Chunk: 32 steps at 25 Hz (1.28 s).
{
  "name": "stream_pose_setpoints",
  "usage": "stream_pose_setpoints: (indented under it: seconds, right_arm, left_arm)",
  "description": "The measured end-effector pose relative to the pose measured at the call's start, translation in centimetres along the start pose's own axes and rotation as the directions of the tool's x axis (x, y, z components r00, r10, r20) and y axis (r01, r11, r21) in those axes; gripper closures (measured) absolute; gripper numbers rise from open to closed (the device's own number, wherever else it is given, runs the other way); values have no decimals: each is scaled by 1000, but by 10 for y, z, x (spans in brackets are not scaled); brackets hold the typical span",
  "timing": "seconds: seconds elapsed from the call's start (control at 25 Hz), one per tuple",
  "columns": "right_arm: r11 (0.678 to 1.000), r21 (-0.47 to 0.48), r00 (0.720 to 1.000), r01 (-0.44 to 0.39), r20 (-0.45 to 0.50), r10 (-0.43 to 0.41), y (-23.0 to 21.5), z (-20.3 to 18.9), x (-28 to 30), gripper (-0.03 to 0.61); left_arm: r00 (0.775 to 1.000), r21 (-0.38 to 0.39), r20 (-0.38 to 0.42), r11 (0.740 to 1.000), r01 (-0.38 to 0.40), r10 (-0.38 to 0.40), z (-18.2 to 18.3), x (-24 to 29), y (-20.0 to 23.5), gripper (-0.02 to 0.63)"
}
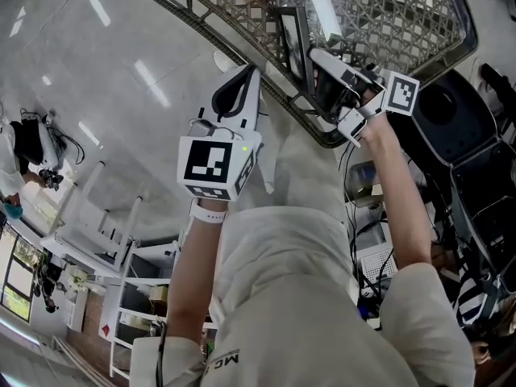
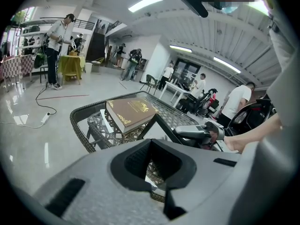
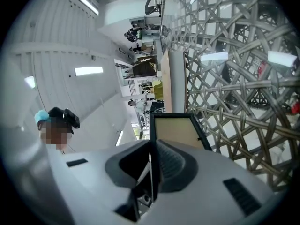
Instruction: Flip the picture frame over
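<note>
The black picture frame [image 1: 295, 40] stands on edge on the wicker glass-topped table [image 1: 242, 48]. My right gripper [image 1: 316, 58] is shut on its lower edge. In the right gripper view the frame [image 3: 176, 131] runs up from between the pads [image 3: 169, 162], tan face to the right. The left gripper view shows the frame [image 2: 155, 131] tilted up, with the right gripper [image 2: 197, 132] clamped on it. My left gripper [image 1: 252, 75] hovers just off the table's near rim, left of the frame. It is shut with nothing in it [image 2: 159, 165].
A brown book [image 2: 129, 111] lies on the table behind the frame. A black wheeled seat [image 1: 468, 135] and cables stand right of the table. White shelving [image 1: 105, 232] stands on the shiny floor at the left. Several people [image 2: 56, 36] stand far off.
</note>
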State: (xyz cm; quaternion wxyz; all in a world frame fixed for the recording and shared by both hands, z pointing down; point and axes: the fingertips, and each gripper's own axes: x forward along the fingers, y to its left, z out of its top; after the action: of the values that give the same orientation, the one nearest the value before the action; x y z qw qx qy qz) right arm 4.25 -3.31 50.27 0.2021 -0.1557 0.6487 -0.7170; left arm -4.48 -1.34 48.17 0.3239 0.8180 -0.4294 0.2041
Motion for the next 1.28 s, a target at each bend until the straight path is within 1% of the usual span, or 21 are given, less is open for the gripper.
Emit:
stream_pose_setpoints:
  seconds: [0.08, 0.16, 0.24, 0.28, 0.36, 0.56, 0.8, 1.0, 1.16, 1.28]
  right_arm:
    - [1000, -5, 1000, -13, 16, 13, 1, 3, -4, 522]
    - [999, 0, 998, -48, 30, 48, 6, 5, -8, 514]
    - [996, 11, 995, -91, 41, 91, 12, 7, -10, 457]
    - [995, 9, 994, -100, 45, 100, 13, 8, -11, 442]
    - [996, -11, 994, -94, 49, 94, 13, 10, -13, 439]
    - [995, -67, 996, -70, 56, 73, 12, 16, -18, 400]
    - [996, -92, 996, -15, 83, 23, 7, 24, -25, 388]
    - [986, -152, 993, 73, 102, -58, 0, 32, -27, 348]
    - [964, -210, 983, 165, 111, -144, -10, 36, -30, 330]
    - [933, -269, 970, 240, 116, -216, -19, 39, -34, 319]
  left_arm:
    - [1000, 2, -3, 1000, 5, -5, 1, 1, -2, 589]
    - [1000, 3, -6, 1000, 8, -8, 1, 3, -4, 589]
    - [1000, 5, -6, 1000, 11, -11, 2, 4, -5, 589]
    - [1000, 7, -6, 1000, 13, -13, 2, 5, -6, 589]
    - [1000, 9, -8, 1000, 17, -17, 2, 6, -7, 589]
    - [1000, 15, -10, 1000, 22, -22, 1, 8, -9, 589]
    - [1000, 11, -13, 1000, 22, -21, 0, 7, -11, 589]
    - [1000, 11, -15, 1000, 22, -22, -1, 6, -12, 589]
    - [1000, 10, -14, 1000, 23, -23, -1, 7, -13, 589]
    - [1000, 10, -13, 1000, 21, -21, -1, 7, -12, 589]
